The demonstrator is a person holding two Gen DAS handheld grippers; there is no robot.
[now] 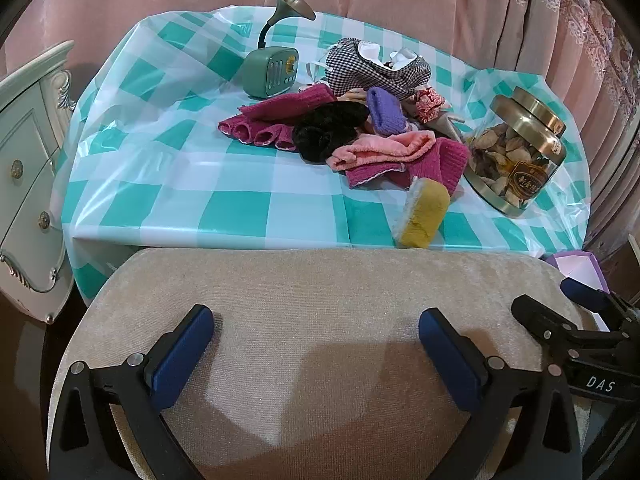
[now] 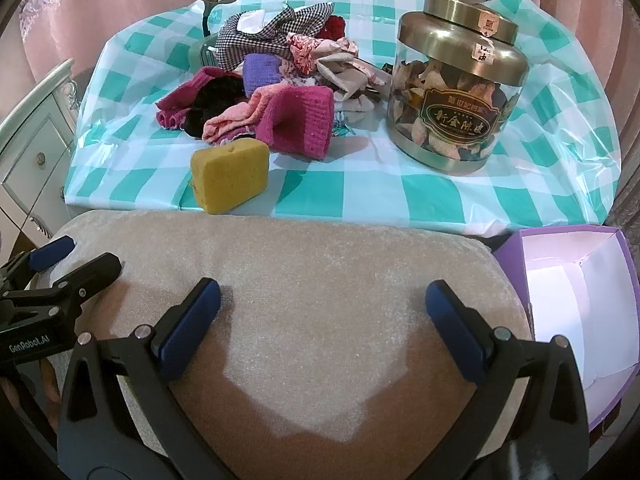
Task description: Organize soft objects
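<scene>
A heap of soft items lies on the checked table: magenta knit gloves (image 1: pixel 280 108) (image 2: pixel 300 120), a black furry piece (image 1: pixel 328 128), a purple band (image 1: pixel 386 112), a pink sock (image 1: pixel 384 148) and a houndstooth pouch (image 1: pixel 372 68) (image 2: pixel 256 40). A yellow sponge (image 1: pixel 422 216) (image 2: pixel 230 176) stands at the table's near edge. An open purple box (image 2: pixel 516 256) sits low on the right. My left gripper (image 1: pixel 316 344) and right gripper (image 2: pixel 322 320) both hang open and empty over a beige cushion (image 1: pixel 320 280) (image 2: pixel 300 252), side by side, short of the table.
A glass jar with a brass lid (image 1: pixel 520 148) (image 2: pixel 452 92) stands right of the heap. A green speaker with a horn (image 1: pixel 272 68) sits behind it. A white cabinet (image 1: pixel 24 184) (image 2: pixel 32 152) flanks the table on the left; pink curtains hang behind.
</scene>
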